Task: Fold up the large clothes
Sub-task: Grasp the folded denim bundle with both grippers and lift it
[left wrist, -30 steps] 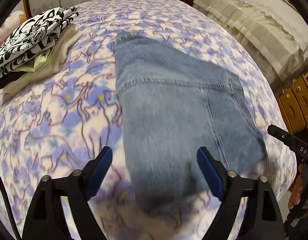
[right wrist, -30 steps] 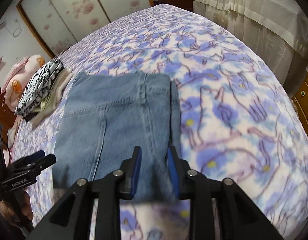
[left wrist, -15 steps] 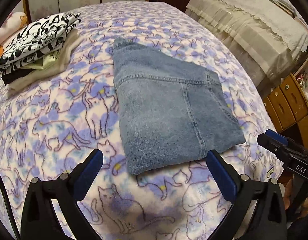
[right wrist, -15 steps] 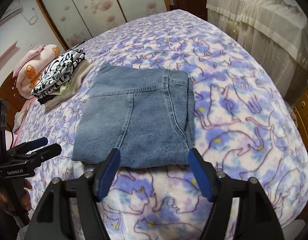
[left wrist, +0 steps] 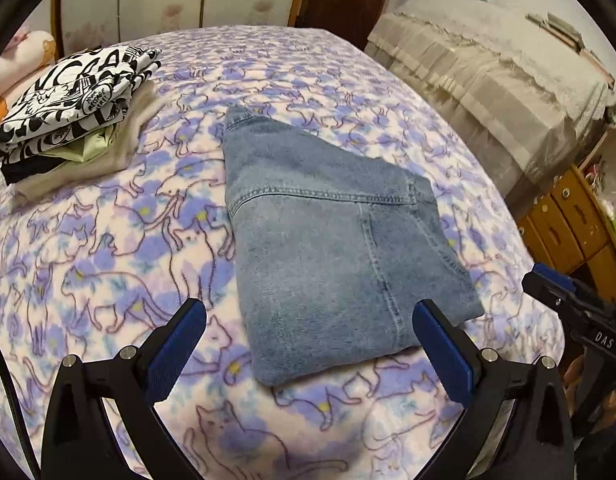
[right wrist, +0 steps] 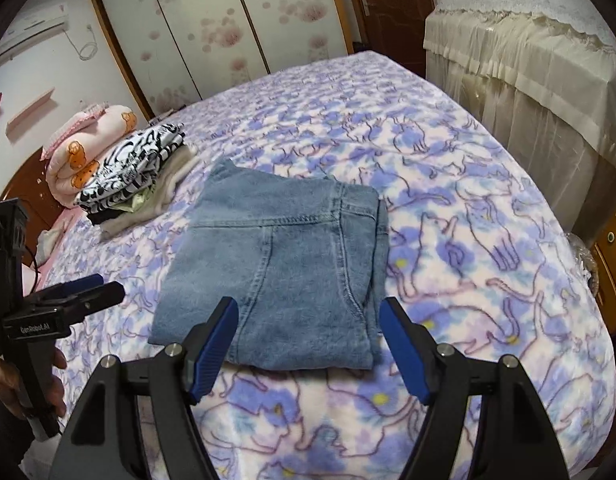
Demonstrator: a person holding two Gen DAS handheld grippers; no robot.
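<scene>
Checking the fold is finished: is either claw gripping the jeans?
No: the folded jeans lie flat on the bed, clear of the open right claw and left claw.

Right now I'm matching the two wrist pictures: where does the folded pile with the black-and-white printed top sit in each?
Left wrist: clothes stack at upper left, left of the folded jeans.
Right wrist: same stack at middle left, beside a pink rolled blanket.
Shared landmark: the jeans.

Your folded blue jeans (left wrist: 331,240) lie flat on the cat-print bedspread (left wrist: 108,264), a neat rectangular packet of faded denim with its stitched seams facing up, layered edges stacked along one side, near the stack of folded clothes (right wrist: 136,172) but apart from it.
</scene>
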